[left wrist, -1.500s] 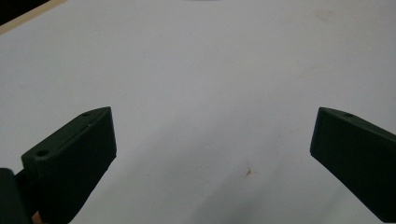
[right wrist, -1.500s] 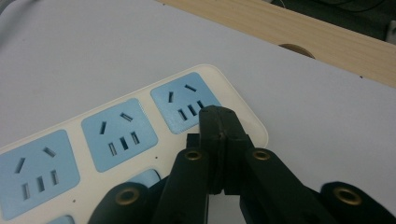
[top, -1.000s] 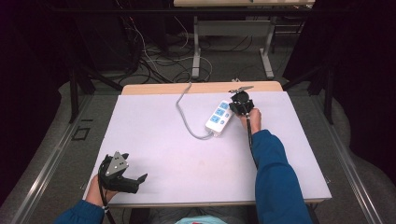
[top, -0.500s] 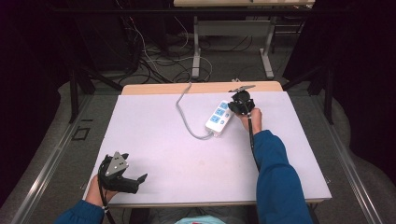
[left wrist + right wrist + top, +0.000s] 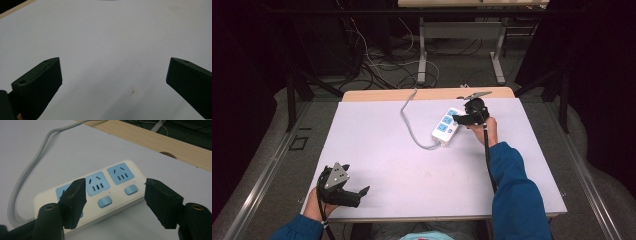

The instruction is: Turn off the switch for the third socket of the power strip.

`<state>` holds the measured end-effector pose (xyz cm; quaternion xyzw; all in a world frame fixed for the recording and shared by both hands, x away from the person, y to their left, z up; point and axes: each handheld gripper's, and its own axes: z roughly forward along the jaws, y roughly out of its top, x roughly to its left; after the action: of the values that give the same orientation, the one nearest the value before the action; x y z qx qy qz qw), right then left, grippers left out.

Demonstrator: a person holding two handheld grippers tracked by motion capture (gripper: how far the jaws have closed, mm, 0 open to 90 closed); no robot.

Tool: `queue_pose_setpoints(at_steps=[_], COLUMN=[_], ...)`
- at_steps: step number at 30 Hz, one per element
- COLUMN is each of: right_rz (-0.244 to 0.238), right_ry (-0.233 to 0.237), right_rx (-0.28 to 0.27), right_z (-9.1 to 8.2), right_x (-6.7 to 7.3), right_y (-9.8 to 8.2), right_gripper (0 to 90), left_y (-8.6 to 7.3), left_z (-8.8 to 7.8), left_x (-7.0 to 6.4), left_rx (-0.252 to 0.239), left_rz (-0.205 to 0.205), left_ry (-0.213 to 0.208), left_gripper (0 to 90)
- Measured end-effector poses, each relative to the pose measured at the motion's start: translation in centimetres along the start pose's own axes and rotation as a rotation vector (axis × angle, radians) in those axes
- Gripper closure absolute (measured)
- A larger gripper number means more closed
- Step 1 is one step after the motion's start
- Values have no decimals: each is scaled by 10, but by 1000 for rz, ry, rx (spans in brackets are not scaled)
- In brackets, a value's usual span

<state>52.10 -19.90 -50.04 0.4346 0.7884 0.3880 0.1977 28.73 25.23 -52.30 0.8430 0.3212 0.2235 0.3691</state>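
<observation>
So from the high view our right gripper point(image 5: 462, 119) sits at the power strip point(image 5: 445, 127) on the tabletop point(image 5: 412, 170), far right side; our left gripper point(image 5: 354, 196) idles at the near left corner. Left gripper view: fingers point(image 5: 40, 85) released, nothing between. Right gripper view: fingers point(image 5: 75, 197) have just been opening, nothing gripped, so we should clear the strip's switches point(image 5: 104, 201) cleanly before moving off.

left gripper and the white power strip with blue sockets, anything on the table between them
Nothing: in the high view, bare white table top runs from the left gripper to the white power strip.
</observation>
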Motion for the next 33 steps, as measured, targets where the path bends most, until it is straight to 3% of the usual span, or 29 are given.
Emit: queue_pose_setpoints(at_steps=[9,33], right_rz=[-20,-77], right_ry=[47,121], right_rx=[-6,-11], right_z=[-21,-70], right_x=[5,27], right_y=[-8,-31], right_gripper=[195,22], left_y=[0,0], left_z=[0,0], left_x=[0,0], left_rx=[1,0], left_rz=[1,1], left_ry=[-1,0], left_gripper=[3,3])
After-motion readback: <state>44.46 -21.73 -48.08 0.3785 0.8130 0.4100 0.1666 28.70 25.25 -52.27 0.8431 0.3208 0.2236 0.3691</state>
